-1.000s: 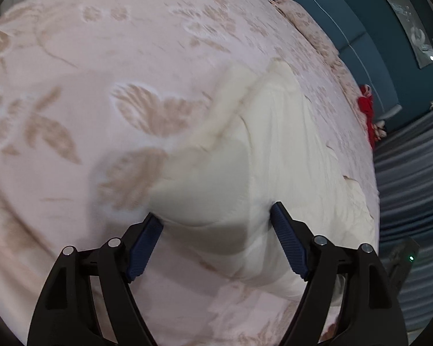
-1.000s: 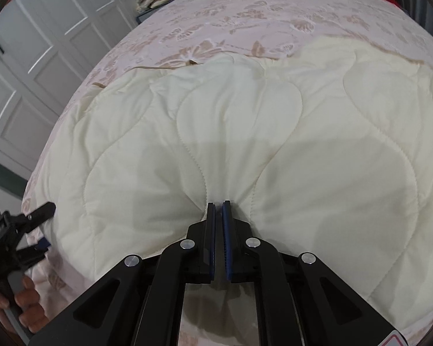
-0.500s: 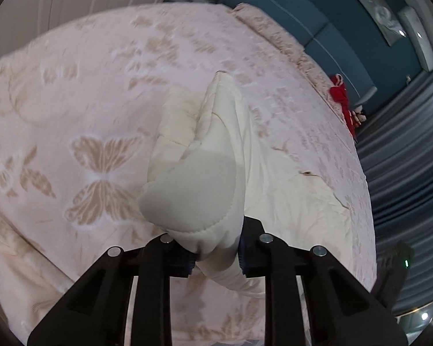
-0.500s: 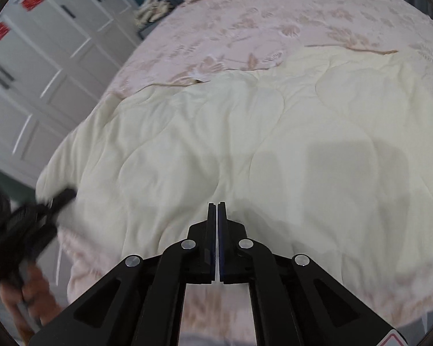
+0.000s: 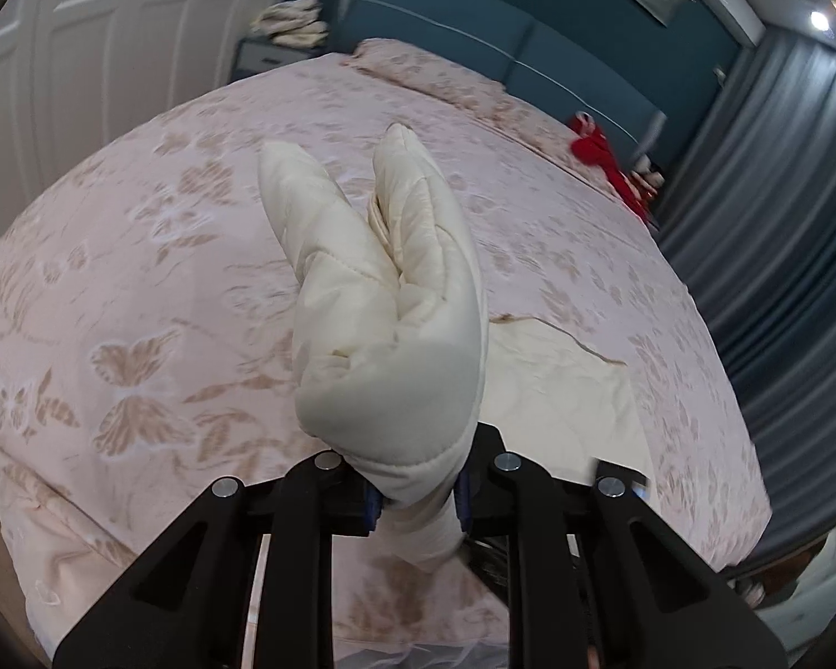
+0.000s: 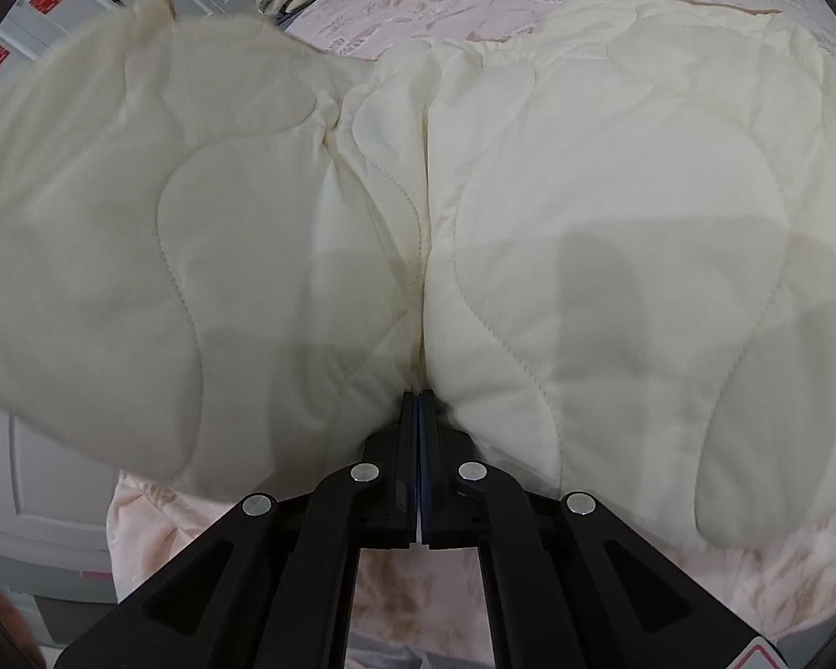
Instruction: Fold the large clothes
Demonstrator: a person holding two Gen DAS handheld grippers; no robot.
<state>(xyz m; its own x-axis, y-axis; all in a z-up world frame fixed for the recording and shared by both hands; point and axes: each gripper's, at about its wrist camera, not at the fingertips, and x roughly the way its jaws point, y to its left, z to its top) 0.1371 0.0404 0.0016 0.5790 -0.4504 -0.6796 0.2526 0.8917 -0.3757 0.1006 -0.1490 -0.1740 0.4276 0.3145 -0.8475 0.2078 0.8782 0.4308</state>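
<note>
A cream quilted garment [image 6: 585, 234] lies on a pink bedspread with a butterfly pattern [image 5: 139, 290]. My left gripper [image 5: 415, 493] is shut on a bunched edge of the garment [image 5: 384, 334] and holds it lifted, so the fabric stands up in two lobes. My right gripper [image 6: 419, 407] is shut on the near edge of the garment, which puckers into a crease at the fingertips. In the right wrist view the left part of the garment [image 6: 111, 195] is raised and blurred.
White wardrobe doors [image 5: 83, 28] stand to the left of the bed. A blue headboard [image 5: 501, 39] and grey curtains [image 5: 780, 223] are behind. A red item [image 5: 602, 156] lies near the pillows. A nightstand holds folded cloth [image 5: 290, 22].
My left gripper closed on the garment's edge and lifted it off the bed. My right gripper stayed shut on the near edge as the garment's left side rose.
</note>
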